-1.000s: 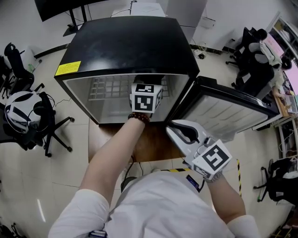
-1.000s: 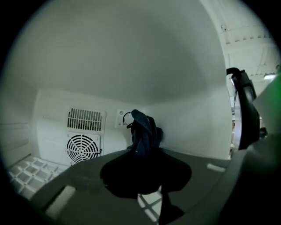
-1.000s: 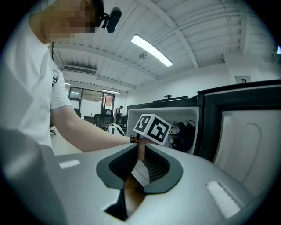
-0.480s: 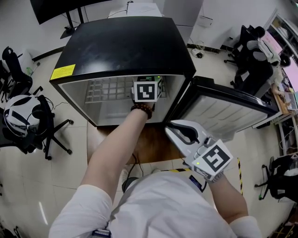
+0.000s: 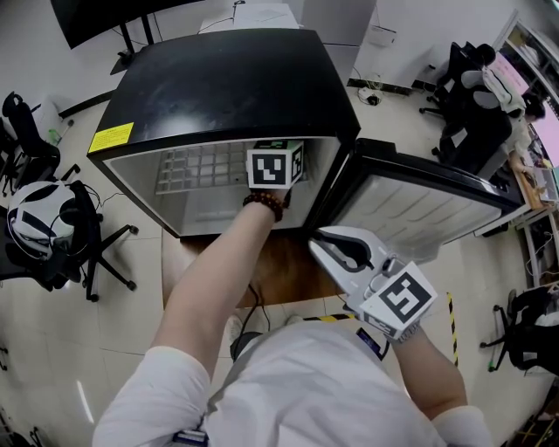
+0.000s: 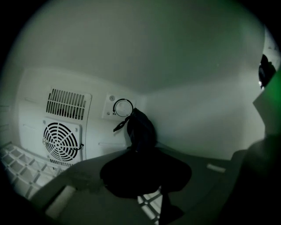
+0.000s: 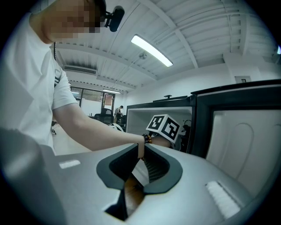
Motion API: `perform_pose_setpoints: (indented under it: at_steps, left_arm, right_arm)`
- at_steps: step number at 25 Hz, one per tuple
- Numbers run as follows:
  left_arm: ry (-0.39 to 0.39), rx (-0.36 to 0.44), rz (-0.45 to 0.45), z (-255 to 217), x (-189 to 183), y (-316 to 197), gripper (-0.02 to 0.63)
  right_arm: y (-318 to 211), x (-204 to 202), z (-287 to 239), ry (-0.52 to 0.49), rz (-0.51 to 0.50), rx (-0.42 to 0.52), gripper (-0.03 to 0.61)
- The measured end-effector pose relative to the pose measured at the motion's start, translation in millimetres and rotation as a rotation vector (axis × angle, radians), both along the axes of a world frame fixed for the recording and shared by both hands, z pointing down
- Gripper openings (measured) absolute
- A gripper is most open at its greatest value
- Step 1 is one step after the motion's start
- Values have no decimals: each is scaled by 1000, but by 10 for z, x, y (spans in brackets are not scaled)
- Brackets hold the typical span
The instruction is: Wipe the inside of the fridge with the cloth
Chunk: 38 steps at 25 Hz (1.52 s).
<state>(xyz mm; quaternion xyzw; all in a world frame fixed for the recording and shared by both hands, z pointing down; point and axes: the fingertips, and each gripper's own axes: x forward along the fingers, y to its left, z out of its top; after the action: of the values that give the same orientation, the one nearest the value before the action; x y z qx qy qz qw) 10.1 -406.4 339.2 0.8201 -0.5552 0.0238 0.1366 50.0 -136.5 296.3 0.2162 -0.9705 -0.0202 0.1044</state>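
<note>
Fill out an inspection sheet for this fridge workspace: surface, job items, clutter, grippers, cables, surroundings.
Surface: wooden stand under the fridge, bare where visible.
Job's things: fridge door open; wire shelf in place; dark cloth inside, held toward the back wall's dial.
Clutter: black-and-white object on the left office chair.
Grippers: left gripper inside the fridge, shut on the dark cloth; right gripper outside by the door, jaws together, empty.
Cables: loose cables on the floor behind the fridge.
Surroundings: seated people at right; monitor at top left.

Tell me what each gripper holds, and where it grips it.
Left gripper pinches the dark cloth at a bunched fold. Right gripper holds nothing.
</note>
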Motion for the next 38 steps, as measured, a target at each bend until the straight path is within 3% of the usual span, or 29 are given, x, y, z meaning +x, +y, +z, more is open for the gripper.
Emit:
perform_pose_setpoints:
  at_steps: [12, 38]
  left_arm:
    - [1, 44, 136, 2, 139, 272, 86]
    - [-51, 95, 264, -29, 370, 1095, 86]
  right_arm:
    - [112, -25, 52, -17, -16, -17, 46]
    - [354, -52, 136, -18, -69, -40, 46]
